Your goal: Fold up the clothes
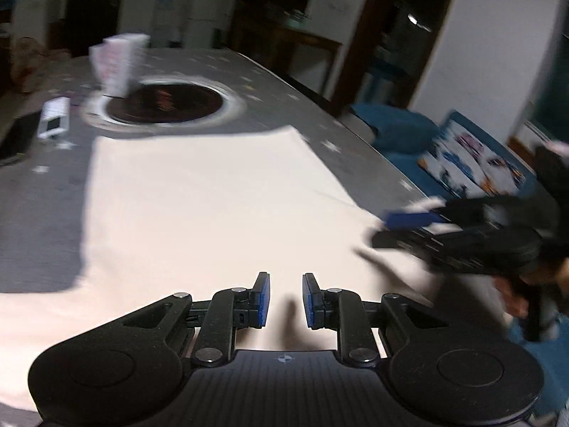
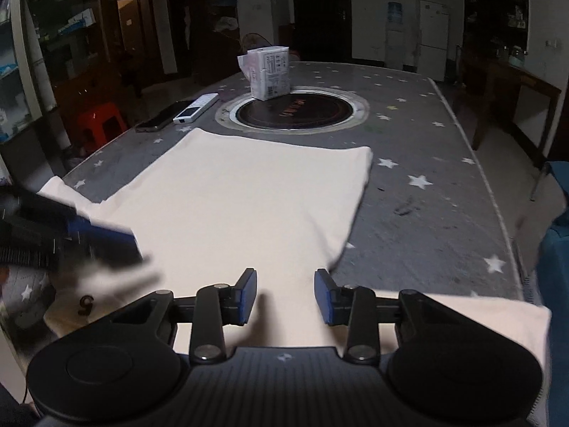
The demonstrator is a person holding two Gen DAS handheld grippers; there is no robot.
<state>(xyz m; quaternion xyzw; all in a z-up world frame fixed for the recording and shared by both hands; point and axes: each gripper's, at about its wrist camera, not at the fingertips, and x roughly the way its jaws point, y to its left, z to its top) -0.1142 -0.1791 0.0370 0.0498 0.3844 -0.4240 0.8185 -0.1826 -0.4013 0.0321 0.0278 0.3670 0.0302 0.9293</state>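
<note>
Both grippers, left gripper (image 1: 286, 300) and right gripper (image 2: 285, 295), hover with jaws apart and empty over the cream shirt (image 2: 249, 192) on the starred table (image 2: 426, 163).

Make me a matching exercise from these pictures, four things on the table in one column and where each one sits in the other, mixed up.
Things:
1. cream shirt
2. white box
3. white remote
4. dark phone

Places:
A. at the table's left edge, beside the remote
B. spread flat on the near part of the table
C. standing on the far rim of the round black plate
D. between the phone and the round black plate

Pairs: 1-B, 2-C, 3-D, 4-A
</note>
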